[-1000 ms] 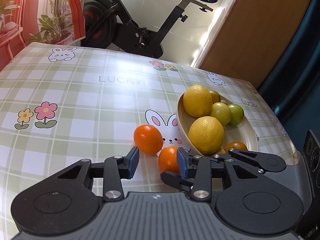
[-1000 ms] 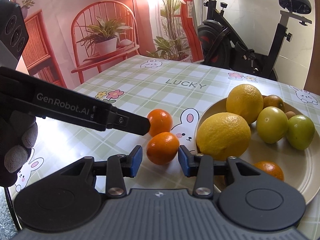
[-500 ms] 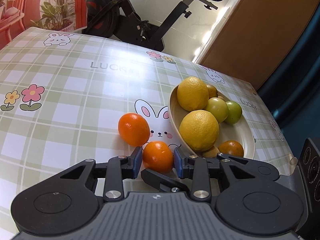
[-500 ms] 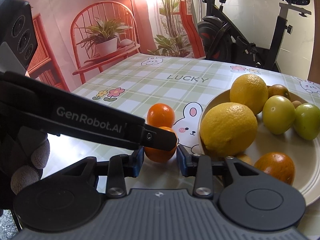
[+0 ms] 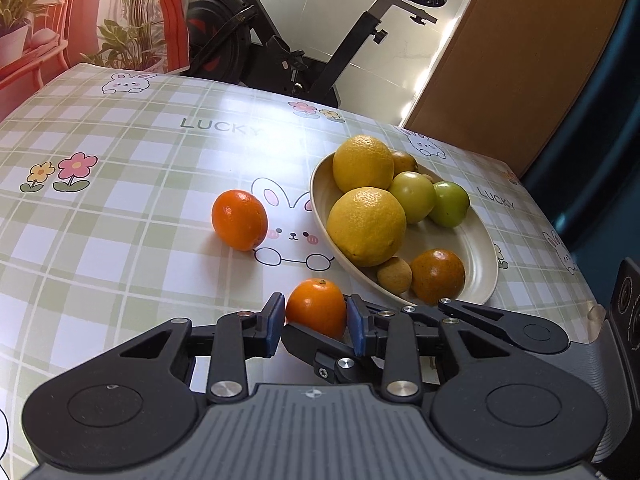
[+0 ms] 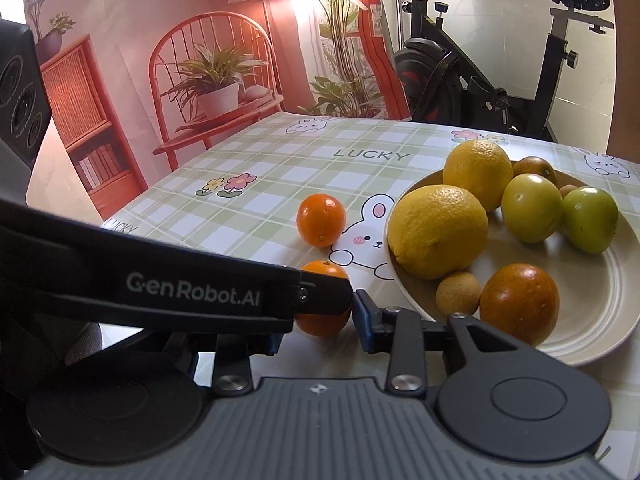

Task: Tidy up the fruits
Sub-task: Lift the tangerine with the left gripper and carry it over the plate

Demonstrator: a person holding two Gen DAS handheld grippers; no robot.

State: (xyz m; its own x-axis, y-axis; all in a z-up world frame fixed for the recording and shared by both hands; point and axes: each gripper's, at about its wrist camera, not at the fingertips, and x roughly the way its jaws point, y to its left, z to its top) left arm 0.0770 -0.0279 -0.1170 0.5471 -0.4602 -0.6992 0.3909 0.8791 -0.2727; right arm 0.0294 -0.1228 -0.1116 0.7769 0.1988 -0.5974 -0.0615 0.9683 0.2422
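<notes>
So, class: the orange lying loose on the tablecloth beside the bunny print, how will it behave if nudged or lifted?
The orange is round and rests on a smooth, glossy tablecloth, so a nudge would probably roll it. Its skin looks firm and shiny: likely stiff, perhaps slightly slippery.

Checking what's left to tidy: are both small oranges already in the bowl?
No, both small oranges sit on the tablecloth outside the bowl.

Black exercise bike (image 5: pixel 304 44) behind checked tablecloth (image 5: pixel 120 208); red chair backdrop (image 6: pixel 208 80) w/ potted plants.
</notes>
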